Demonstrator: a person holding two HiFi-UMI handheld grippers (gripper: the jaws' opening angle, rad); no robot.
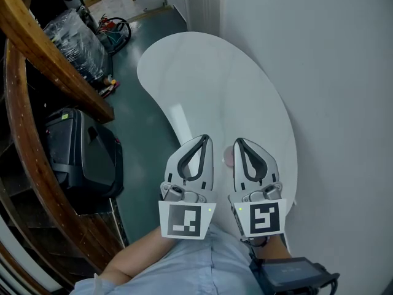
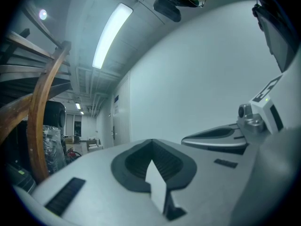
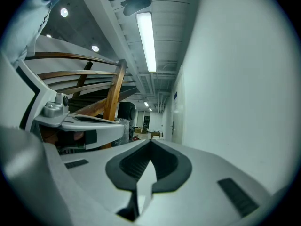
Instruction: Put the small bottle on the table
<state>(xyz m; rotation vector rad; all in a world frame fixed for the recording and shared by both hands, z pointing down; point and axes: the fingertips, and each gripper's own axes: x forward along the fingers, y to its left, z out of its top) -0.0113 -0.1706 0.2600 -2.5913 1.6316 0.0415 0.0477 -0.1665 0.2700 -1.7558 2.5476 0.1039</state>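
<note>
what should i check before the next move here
1. left gripper empty: ok, jaws together, nothing between them.
2. right gripper empty: ok, shut on nothing.
3. small bottle found: cannot tell, only a pinkish thing shows between the two grippers.
4. That thing resting on the table: cannot tell, mostly hidden.
5. Both grippers over the table: ok.

Over white table (image 1: 202,72): left tongs (image 1: 206,138), right tongs (image 1: 237,141), both closed, parallel.
</note>
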